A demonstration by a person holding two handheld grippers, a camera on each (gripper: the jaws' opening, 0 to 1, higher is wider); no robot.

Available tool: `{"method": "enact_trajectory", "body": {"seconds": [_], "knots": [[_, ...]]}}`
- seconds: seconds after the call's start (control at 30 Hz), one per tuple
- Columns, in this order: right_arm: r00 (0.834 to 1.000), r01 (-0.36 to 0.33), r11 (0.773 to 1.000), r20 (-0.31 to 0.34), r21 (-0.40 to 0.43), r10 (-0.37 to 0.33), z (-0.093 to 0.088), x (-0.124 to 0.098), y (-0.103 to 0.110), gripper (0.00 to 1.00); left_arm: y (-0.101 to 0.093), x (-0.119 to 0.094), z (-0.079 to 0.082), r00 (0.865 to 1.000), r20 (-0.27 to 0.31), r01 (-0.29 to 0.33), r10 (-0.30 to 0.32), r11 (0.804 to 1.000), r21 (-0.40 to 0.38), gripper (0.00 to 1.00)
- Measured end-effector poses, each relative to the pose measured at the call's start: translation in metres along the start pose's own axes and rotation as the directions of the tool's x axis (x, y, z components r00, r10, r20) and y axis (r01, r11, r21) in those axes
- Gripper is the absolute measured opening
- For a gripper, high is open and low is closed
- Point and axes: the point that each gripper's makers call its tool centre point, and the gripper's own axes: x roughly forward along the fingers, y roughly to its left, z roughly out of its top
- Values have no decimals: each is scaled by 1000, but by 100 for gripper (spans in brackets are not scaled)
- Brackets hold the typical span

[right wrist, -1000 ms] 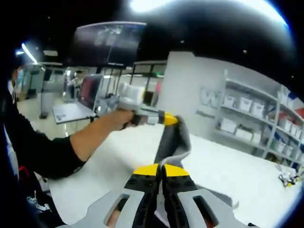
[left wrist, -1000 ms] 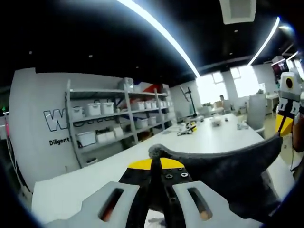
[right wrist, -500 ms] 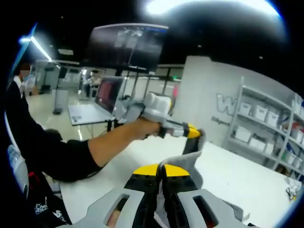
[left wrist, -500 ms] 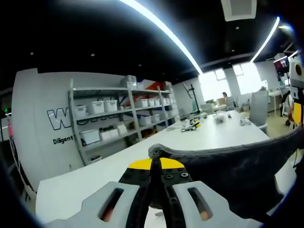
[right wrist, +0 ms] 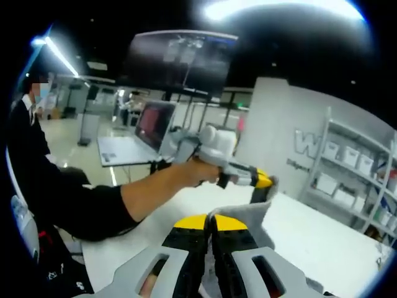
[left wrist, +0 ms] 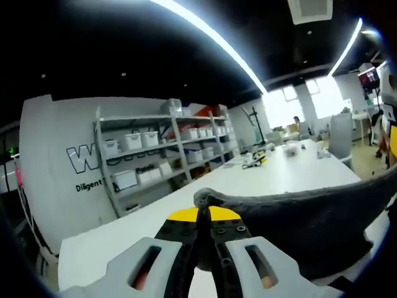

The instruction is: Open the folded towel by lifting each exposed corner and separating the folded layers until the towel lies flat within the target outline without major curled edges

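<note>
A dark grey towel (left wrist: 304,230) hangs in the air above the white table (left wrist: 273,177), stretched between both grippers. My left gripper (left wrist: 205,208) is shut on one of its corners, and the cloth runs off to the right edge of the left gripper view. In the right gripper view my right gripper (right wrist: 209,220) is shut on another corner of the towel (right wrist: 239,217). Beyond it the left gripper (right wrist: 263,182) shows, held in a person's hand (right wrist: 195,171), pinching the towel's far corner.
Grey shelving (left wrist: 161,155) with white bins stands along the far wall. Small objects (left wrist: 257,160) lie far down the long table. A laptop (right wrist: 152,127) sits on a side table behind the person's arm (right wrist: 93,202), and the white tabletop (right wrist: 310,239) spreads below.
Both hands have drawn further apart, so the towel is stretched wider. The left gripper has shifted right in the right gripper view. Both views have panned slightly.
</note>
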Motion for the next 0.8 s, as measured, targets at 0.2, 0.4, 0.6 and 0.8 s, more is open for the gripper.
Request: {"method": "enact_trajectory", "body": {"seconds": [0.2,0.4,0.6,0.8], "knots": [[999,-21,1000,-26,-18,21,-4,20,8,0,17,-19,-5,999,8,-37,37,999,11,2],[998,-56,998,-17,-30,55,3,37,24,0,34,-35,-9,999,1,-54,54,998,22,2],[996,-85,995,-19,-44,85,6,47,37,0,49,-50,-18,998,-5,-70,70,997,29,2],[994,-111,992,-12,-60,111,12,54,48,0,58,-65,-25,995,-14,-100,101,994,47,2]]}}
